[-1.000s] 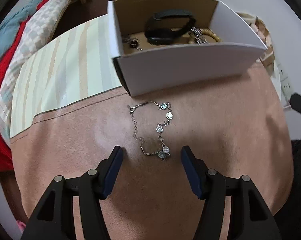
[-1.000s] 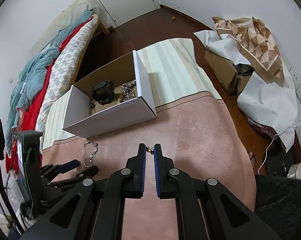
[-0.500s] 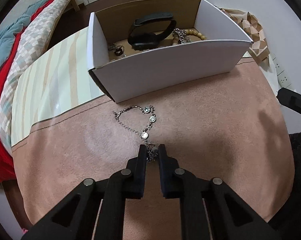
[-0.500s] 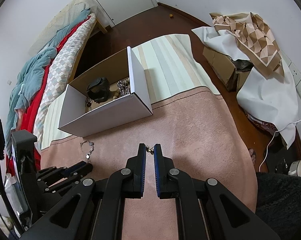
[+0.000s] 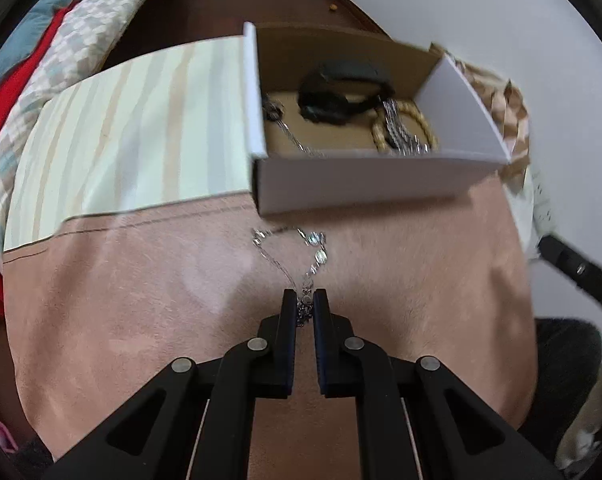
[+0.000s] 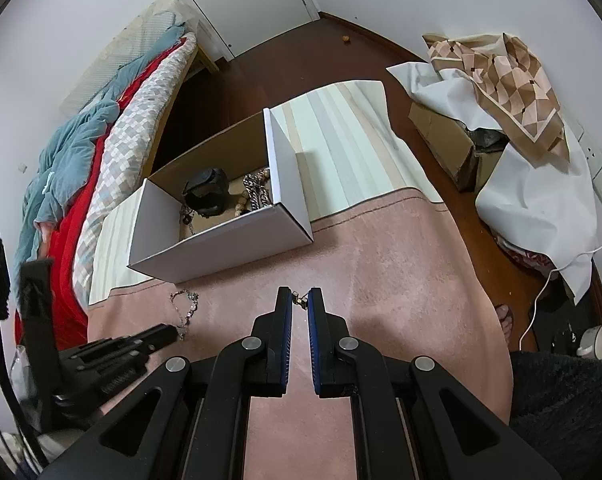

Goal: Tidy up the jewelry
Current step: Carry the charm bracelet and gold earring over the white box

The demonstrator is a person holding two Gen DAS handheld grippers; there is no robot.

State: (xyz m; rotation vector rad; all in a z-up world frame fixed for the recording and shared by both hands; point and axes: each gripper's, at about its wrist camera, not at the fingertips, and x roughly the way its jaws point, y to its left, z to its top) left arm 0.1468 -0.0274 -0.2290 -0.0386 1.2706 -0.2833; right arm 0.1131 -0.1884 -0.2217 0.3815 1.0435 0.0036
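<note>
A silver chain bracelet with pale stones [image 5: 297, 248] lies on the pink cloth just in front of a white cardboard box [image 5: 373, 182]. My left gripper [image 5: 305, 300] is shut on the near end of the bracelet; the far end still trails on the cloth. The bracelet also shows in the right wrist view [image 6: 185, 307], with the left gripper [image 6: 169, 332] at its end. The box [image 6: 221, 248] holds a black watch [image 5: 341, 94], a bead bracelet [image 5: 385, 136] and silver chains [image 5: 401, 136]. My right gripper [image 6: 299, 300] is shut on a small gold-coloured jewelry piece [image 6: 299, 301].
The box stands across the pink cloth [image 6: 381, 280] and a striped mat [image 5: 133, 140]. A bed with red and blue covers [image 6: 81, 160] is at the left. Cardboard and draped cloths [image 6: 501, 120] sit at the right, with a cable and a mug [image 6: 597, 340] on the floor.
My left gripper went from open around the bracelet's near end to shut on it, then drew it up so the chain stretches. The right gripper has stayed shut on its small piece.
</note>
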